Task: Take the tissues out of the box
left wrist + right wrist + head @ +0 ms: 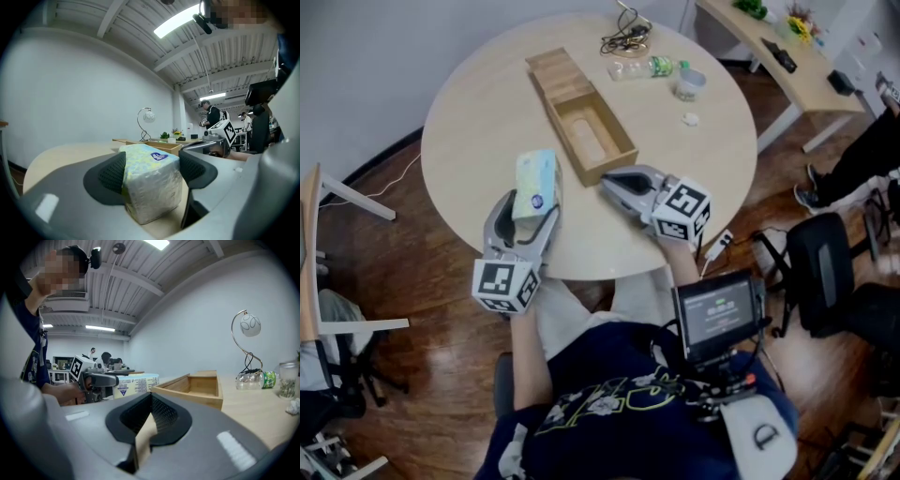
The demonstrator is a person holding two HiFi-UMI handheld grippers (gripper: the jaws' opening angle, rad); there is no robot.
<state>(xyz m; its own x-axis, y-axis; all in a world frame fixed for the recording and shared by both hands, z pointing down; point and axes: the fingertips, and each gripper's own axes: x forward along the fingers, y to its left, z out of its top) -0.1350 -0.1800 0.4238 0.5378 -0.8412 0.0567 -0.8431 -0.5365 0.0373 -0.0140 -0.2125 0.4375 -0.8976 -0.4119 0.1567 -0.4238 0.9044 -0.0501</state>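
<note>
A pale green and yellow tissue pack stands on the round table, just left of the wooden box. My left gripper is shut on the pack, with a dark pad on each of its sides. The box lies open and its hollow looks empty. My right gripper rests at the box's near end, shut, with nothing between its jaws. From there the box is to the right and the tissue pack to the left.
A plastic bottle, a small cup, a tangle of cables and a crumpled white scrap lie at the table's far side. A desk stands at the right, with chairs round the table. A person's lap is at the near edge.
</note>
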